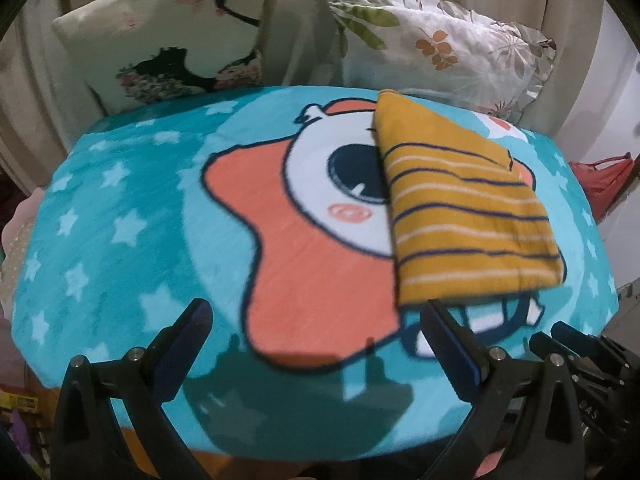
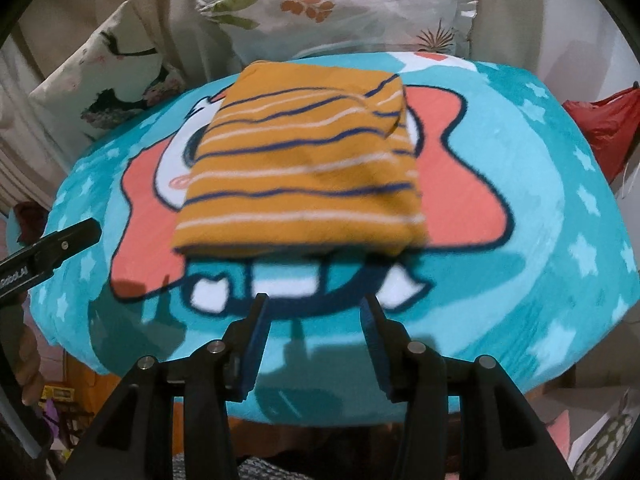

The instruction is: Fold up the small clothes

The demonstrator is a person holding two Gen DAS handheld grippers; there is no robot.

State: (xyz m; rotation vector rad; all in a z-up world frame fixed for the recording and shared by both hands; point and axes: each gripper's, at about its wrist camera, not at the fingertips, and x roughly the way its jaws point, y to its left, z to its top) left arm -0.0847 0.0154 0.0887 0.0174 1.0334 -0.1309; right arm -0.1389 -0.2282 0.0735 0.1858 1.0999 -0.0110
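Observation:
A small mustard-yellow garment with navy and white stripes (image 1: 464,204) lies folded into a thick rectangle on a teal cartoon blanket (image 1: 132,216). It also shows in the right wrist view (image 2: 304,172), near the middle of the blanket (image 2: 568,216). My left gripper (image 1: 316,316) is open and empty, hovering just in front of the garment's near left corner. My right gripper (image 2: 314,308) is open and empty, a little in front of the garment's near edge. The left gripper's tip (image 2: 76,236) shows at the left of the right wrist view.
Two printed pillows stand behind the blanket: one with a black figure (image 1: 168,44) at the left, one floral (image 1: 440,44) at the right. A red plastic bag (image 2: 608,128) hangs at the right. Beige curtains (image 1: 304,20) are at the back. Clutter sits below the blanket's front edge.

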